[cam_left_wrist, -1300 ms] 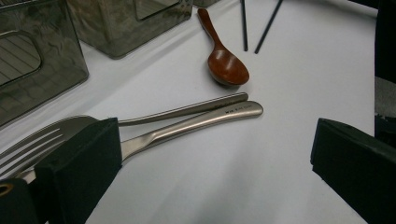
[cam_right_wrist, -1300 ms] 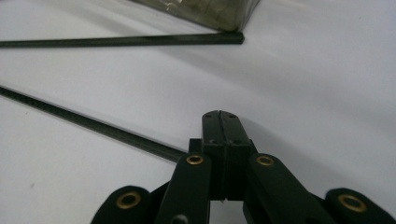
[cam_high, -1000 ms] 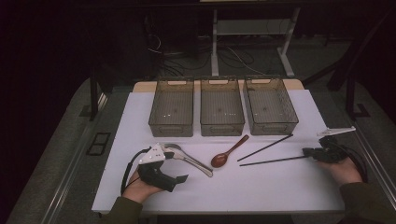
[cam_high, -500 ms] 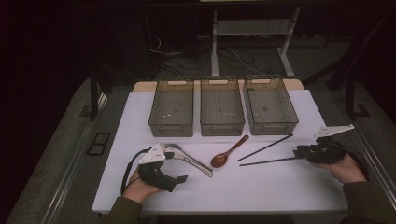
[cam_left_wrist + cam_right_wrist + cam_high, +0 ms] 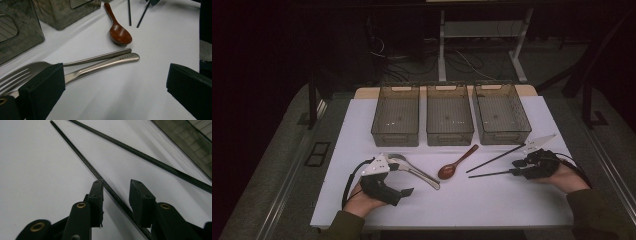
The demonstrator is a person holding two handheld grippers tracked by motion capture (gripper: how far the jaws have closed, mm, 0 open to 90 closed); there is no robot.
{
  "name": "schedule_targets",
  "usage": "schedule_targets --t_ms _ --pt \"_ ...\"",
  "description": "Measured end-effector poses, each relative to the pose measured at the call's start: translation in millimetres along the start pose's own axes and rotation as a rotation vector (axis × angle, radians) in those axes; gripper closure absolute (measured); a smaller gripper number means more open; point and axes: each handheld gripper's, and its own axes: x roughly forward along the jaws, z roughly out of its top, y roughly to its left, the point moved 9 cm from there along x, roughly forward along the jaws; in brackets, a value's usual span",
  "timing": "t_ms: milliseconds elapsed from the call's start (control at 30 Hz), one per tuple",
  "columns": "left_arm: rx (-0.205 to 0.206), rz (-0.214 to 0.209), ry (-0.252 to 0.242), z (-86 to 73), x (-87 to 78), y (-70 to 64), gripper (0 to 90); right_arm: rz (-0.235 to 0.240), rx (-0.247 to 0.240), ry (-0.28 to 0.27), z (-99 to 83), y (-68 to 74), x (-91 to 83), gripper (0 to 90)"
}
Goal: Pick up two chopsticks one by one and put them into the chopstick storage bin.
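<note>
Two black chopsticks (image 5: 496,159) lie on the white mat (image 5: 492,200) at the right. My right gripper (image 5: 515,168) rests at the near chopstick's (image 5: 489,174) right end. In the right gripper view its pads (image 5: 98,195) stand either side of that chopstick (image 5: 75,147) with a gap, so the right gripper (image 5: 116,187) is open. The second chopstick (image 5: 150,160) runs beyond. A metal fork (image 5: 25,72) and metal spoon (image 5: 110,63) lie side by side at the left, and a brown wooden spoon (image 5: 457,162) lies mid-mat. My left gripper (image 5: 399,182) sits wide open beside the fork and spoon (image 5: 412,169).
Three see-through grey bins (image 5: 394,136) (image 5: 449,135) (image 5: 504,134) stand in a row at the back of the mat, with nothing inside. A table leg and cables lie on the dark floor beyond. Bare mat stretches along the front edge between my hands.
My right gripper has slid left along the mat to the near chopstick's end. The left gripper and all the cutlery have stayed where they were.
</note>
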Motion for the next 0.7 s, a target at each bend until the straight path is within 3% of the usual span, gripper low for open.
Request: schedule_targets --t_ms 200,700 --pt "0.001 -0.004 0.002 -0.3 0.6 -0.6 1.0 -0.001 -0.007 0.023 -4.8 -5.3 4.5 64.4" --pt "0.0 -0.005 0.0 -0.2 -0.3 -1.0 1.0 0.032 -0.042 0.048 -11.3 0.2 2.9 74.6"
